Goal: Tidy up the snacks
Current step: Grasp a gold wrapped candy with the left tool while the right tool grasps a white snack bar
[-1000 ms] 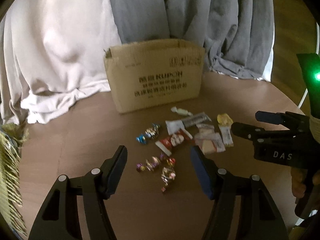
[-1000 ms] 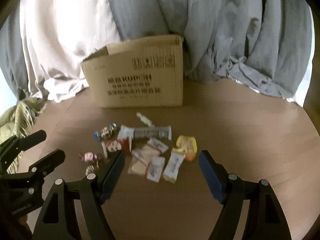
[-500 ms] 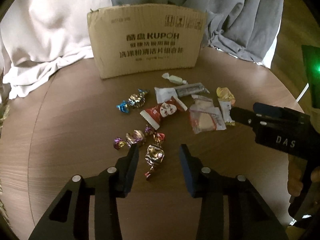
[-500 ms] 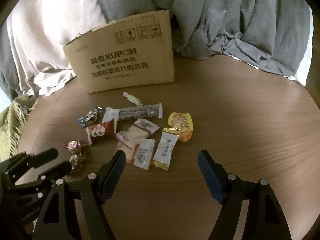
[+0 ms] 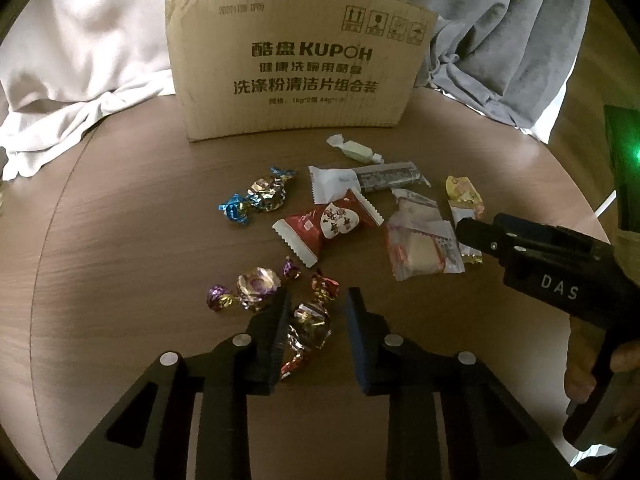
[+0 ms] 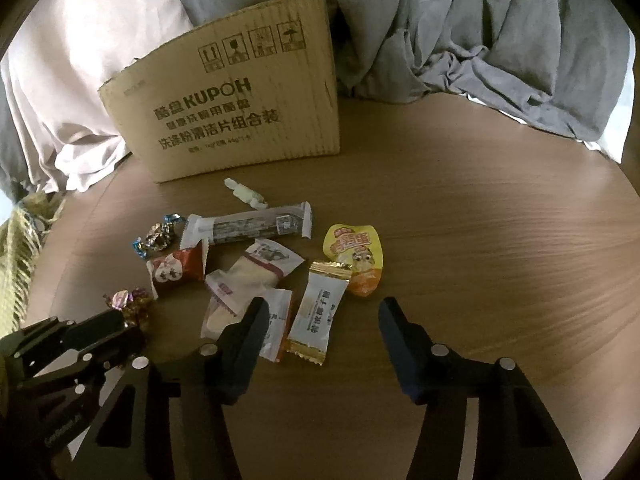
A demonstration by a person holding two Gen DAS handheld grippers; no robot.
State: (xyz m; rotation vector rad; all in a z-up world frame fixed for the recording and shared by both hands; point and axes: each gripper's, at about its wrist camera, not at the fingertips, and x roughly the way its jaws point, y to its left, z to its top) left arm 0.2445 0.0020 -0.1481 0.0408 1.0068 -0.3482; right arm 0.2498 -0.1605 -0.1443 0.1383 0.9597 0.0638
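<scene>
Several wrapped snacks lie loose on a round wooden table point(image 5: 120, 220) in front of a cardboard box point(image 5: 292, 64). My left gripper point(image 5: 314, 312) is low over the table, its jaws closing around a gold foil candy point(image 5: 310, 326). The left pad is at the wrapper; a gap shows at the right pad. My right gripper point(image 6: 324, 316) is also closing, with a white packet with gold ends point(image 6: 318, 316) between its jaws, neither pad touching. A red packet point(image 5: 328, 224), a yellow pouch point(image 6: 356, 256) and a long bar point(image 6: 252, 226) lie further back.
Grey cloth point(image 6: 460, 40) and white cloth point(image 5: 80, 40) hang behind the box point(image 6: 228, 116). A yellow-green fringed fabric point(image 6: 20, 248) lies at the table's left edge. A purple-gold candy point(image 5: 252, 288) and a blue-gold candy point(image 5: 260, 196) lie left of the pile.
Both grippers have come down and closer to the snacks, and both pairs of jaws have narrowed. The left jaws now flank the gold foil candy; the right jaws flank the white packet.
</scene>
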